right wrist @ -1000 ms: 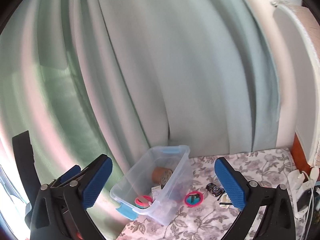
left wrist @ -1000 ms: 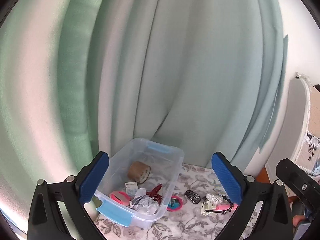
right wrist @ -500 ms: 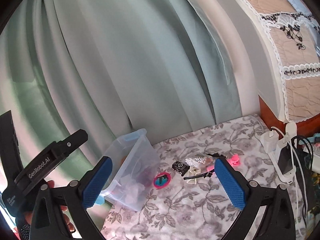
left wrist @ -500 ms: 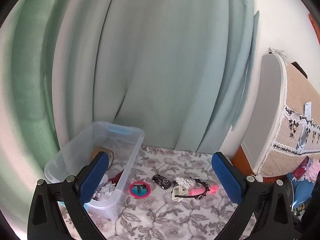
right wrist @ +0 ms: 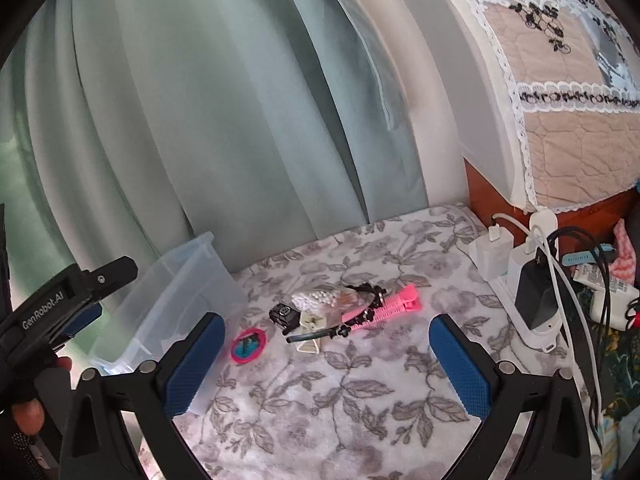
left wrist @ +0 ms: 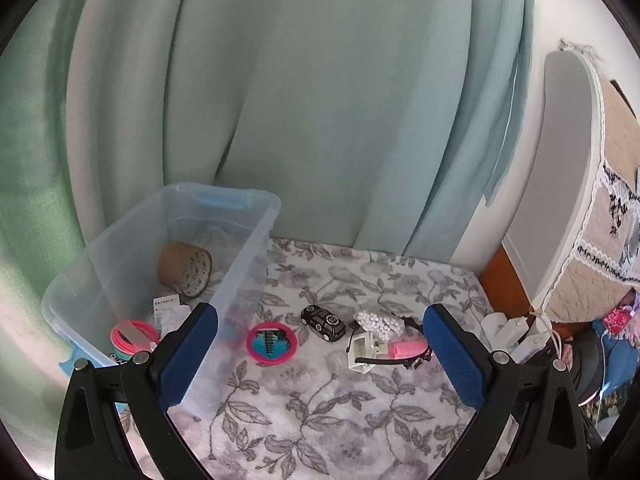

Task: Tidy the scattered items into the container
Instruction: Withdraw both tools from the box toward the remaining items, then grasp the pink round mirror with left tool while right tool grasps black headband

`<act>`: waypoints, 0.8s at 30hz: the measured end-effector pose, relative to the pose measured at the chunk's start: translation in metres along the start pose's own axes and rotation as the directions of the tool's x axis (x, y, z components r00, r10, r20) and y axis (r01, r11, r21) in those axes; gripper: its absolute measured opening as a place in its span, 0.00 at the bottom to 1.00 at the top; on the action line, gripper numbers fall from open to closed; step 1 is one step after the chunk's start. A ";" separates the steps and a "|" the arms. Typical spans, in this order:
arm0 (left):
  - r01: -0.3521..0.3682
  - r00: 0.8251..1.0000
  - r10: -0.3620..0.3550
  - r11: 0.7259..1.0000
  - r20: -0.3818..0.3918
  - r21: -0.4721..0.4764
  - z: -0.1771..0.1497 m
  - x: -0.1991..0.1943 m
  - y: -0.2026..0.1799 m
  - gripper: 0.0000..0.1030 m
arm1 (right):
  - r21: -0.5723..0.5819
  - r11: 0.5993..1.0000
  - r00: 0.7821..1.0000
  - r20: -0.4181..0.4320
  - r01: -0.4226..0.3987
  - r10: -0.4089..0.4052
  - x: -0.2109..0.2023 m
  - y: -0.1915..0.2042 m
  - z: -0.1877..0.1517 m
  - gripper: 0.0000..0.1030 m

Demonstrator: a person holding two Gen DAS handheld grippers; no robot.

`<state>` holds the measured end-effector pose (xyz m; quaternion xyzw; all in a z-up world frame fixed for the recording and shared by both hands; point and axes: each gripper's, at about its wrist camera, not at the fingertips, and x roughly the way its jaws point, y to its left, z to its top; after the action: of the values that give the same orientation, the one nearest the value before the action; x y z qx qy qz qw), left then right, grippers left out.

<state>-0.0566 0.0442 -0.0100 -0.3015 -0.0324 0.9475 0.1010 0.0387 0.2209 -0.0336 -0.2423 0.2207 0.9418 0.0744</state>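
Now swung down toward the scattered items [left wrist: 376,336] right of the container [left wrist: 256,240] — both claws [left wrist: 320,356] [right wrist: 326,360] gaping wide, empty, poised for another pick.

I see a clear plastic bin [left wrist: 248,248] at the left holding a brown tape roll [left wrist: 184,268], just beside it a round pink disc [left wrist: 272,343], black toy car [left wrist: 323,322], white bead bag [left wrist: 379,322], pink hair clip [right wrist: 390,306] clustered on the floral cloth [left wrist: 320,420]

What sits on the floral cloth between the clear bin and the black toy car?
A round pink-rimmed compact lies between the clear bin and the black toy car, beside the bin's wall. The left wrist view shows this best.
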 end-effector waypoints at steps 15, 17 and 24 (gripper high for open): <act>-0.033 0.984 0.036 0.999 -0.176 0.018 -0.048 0.096 -0.002 1.00 | 0.099 0.988 0.979 -0.177 0.116 -0.097 0.068 -0.052 -0.028 1.00; -0.057 0.981 0.059 0.998 -0.182 0.015 -0.051 0.105 -0.001 1.00 | 0.094 0.989 0.977 -0.194 0.111 -0.092 0.074 -0.055 -0.029 1.00; -0.265 0.922 0.242 0.964 -0.303 -0.034 -0.063 0.151 0.009 0.99 | 0.106 0.987 0.967 -0.237 0.117 -0.089 0.092 -0.062 -0.037 1.00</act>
<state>-0.1421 0.0676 -0.1476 -0.4450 -0.0130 0.8949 -0.0301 -0.0101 0.2625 -0.1309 -0.3569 0.2708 0.8871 0.1115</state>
